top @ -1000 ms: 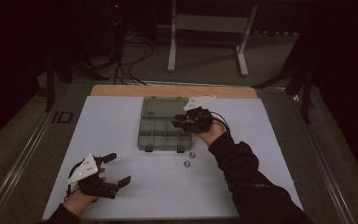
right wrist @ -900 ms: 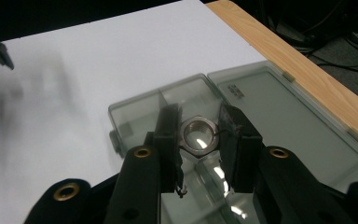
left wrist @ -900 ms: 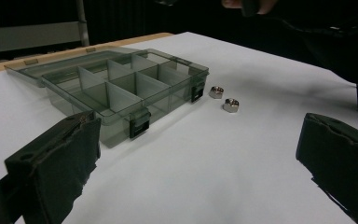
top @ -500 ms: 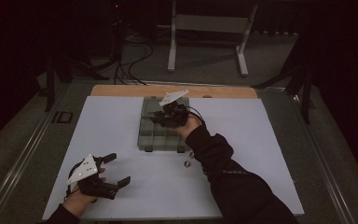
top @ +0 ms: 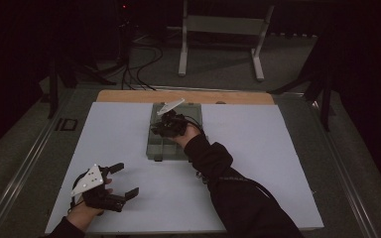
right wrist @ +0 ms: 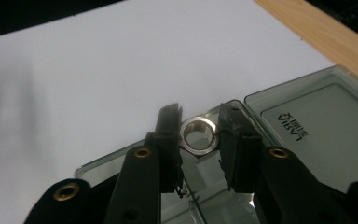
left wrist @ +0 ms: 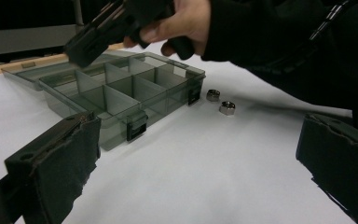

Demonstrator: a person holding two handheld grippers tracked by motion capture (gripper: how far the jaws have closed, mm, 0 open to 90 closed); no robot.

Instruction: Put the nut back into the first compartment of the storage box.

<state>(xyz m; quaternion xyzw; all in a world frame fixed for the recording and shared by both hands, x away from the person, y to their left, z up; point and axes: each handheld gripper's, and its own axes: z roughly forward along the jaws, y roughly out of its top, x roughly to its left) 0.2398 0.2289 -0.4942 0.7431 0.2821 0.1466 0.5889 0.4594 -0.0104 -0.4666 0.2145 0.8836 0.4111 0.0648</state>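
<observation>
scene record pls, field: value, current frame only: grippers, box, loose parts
surface: white sheet on a table
box: open grey divided organizer box, lid laid flat
right gripper: over the box, shut on a metal nut
nut in grip: pinched by its sides, bore facing the camera
left gripper: open, resting on the sheet near the front left corner
loose nuts: two nuts on the sheet, beside the box's latch side
compartments in view: look empty

Right gripper (right wrist: 198,135) jaws clamped, arm extended forward, left gripper (top: 121,186) jaws spread wide
</observation>
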